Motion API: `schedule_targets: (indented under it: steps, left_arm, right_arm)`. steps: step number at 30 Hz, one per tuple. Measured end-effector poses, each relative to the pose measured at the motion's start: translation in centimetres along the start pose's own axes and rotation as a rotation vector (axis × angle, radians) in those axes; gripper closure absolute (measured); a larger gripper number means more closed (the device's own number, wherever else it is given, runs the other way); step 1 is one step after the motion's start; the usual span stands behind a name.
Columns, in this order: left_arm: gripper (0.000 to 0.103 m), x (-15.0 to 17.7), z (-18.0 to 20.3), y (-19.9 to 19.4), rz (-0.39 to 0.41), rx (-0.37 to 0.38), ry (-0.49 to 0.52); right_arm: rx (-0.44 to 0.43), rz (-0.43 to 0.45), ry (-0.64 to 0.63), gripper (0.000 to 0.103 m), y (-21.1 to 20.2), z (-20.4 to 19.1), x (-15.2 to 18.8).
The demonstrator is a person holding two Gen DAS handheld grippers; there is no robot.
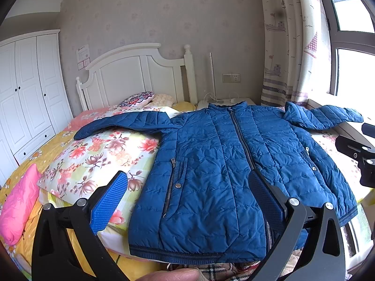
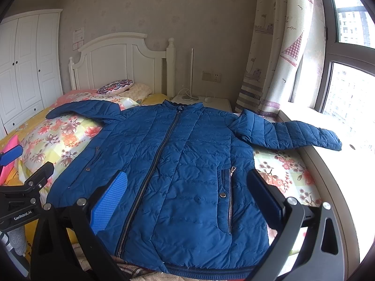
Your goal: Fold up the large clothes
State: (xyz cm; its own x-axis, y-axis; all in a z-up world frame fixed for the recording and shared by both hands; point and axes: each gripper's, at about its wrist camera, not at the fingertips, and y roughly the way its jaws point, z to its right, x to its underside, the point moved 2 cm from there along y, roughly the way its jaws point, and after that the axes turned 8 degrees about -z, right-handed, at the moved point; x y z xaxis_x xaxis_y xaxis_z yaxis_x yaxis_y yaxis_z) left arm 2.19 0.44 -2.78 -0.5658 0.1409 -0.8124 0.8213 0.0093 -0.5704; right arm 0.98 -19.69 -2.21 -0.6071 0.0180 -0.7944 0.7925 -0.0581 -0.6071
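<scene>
Jacket [image 1: 211,164] flat, collar toward headboard [image 1: 131,75]

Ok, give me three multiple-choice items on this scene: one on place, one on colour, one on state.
1. Where does the jacket lie?
A. on the floral bedspread
B. on the wardrobe
C. on the nightstand

2. What colour is the jacket?
A. red
B. blue
C. grey

3. How is the jacket's front zipper?
A. fully open
B. missing
C. closed up to the collar

Answers:
1 A, it is spread flat on the bedspread, one sleeve reaching toward the window sill.
2 B, its quilted fabric is blue in both views.
3 C, the zipper runs shut from hem to collar. Both the left tongs and the right tongs are open above it.
</scene>
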Motion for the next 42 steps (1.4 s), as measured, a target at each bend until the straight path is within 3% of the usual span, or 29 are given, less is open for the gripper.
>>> schedule_targets:
  steps: [22,31,37,42]
  left_arm:
    - [0.004,0.0,0.0,0.0,-0.002,0.001,0.0]
    - [0.004,0.7,0.2,1.7,-0.044,0.007,0.004]
    - [0.004,0.3,1.0,5.3,-0.114,0.0,0.025]
    - [0.004,-2.0,3.3,13.1,-0.22,-0.022,0.132]
  right_arm:
    - [-0.001,-0.005,0.001,0.002,0.2,0.0,0.1]
    - [-0.003,-0.039,0.009,0.002,1.7,0.1,0.7]
    - [0.001,-0.087,0.03,0.002,4.7,1.3,1.0]
    - [0.01,-0.166,0.088,0.002,10.1,5.1,0.0]
